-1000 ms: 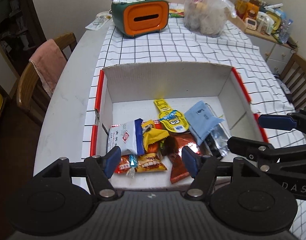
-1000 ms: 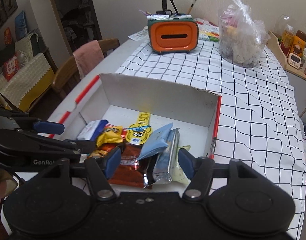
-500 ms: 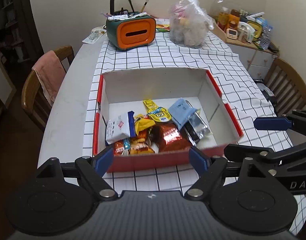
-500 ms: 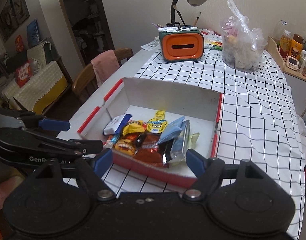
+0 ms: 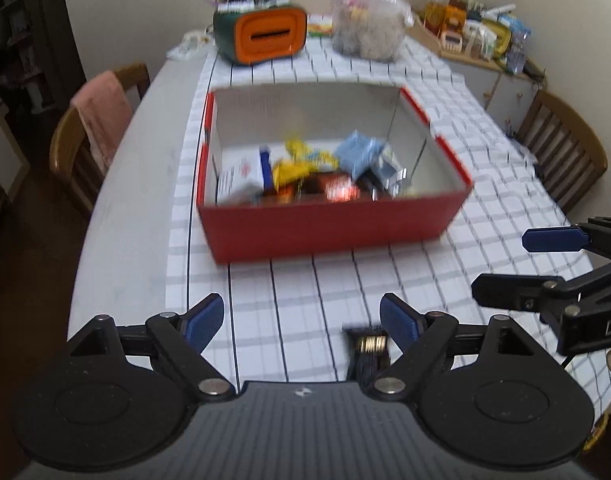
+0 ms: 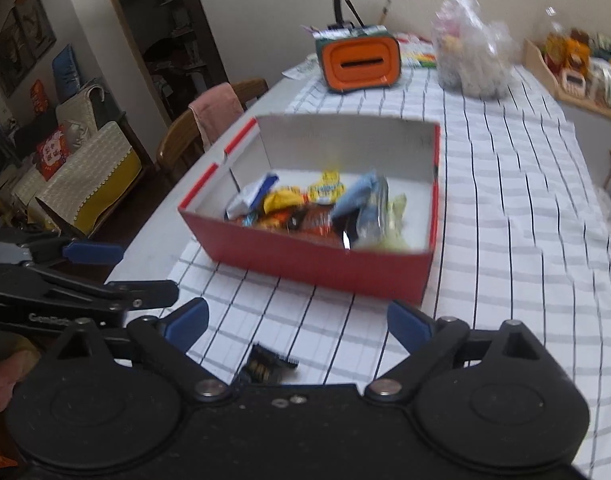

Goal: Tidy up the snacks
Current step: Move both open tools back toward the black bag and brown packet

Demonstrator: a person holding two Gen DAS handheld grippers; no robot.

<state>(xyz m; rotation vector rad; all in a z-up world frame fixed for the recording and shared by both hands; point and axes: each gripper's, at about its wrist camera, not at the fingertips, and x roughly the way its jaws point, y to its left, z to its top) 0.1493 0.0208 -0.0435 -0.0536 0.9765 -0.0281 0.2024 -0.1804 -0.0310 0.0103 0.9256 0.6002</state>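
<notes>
A red box with a white inside (image 5: 329, 228) (image 6: 317, 264) stands on the checked tablecloth and holds several snack packets (image 5: 305, 176) (image 6: 317, 208). A small dark packet (image 5: 369, 354) (image 6: 265, 366) lies on the cloth close in front of both grippers. My left gripper (image 5: 301, 322) is open and empty, well back from the box. My right gripper (image 6: 297, 322) is open and empty too. Each gripper shows at the edge of the other's view, the right one (image 5: 545, 264) and the left one (image 6: 97, 276).
An orange and green tissue box (image 5: 261, 36) (image 6: 359, 64) and a clear bag of snacks (image 5: 367, 20) (image 6: 471, 56) stand at the far end of the table. Wooden chairs (image 5: 101, 120) (image 5: 565, 148) flank the table. A shelf of small items (image 5: 477, 36) is at the far right.
Both grippers have drawn back from over the box toward the near end of the table. The box now looks farther off, and the small dark packet has come into view.
</notes>
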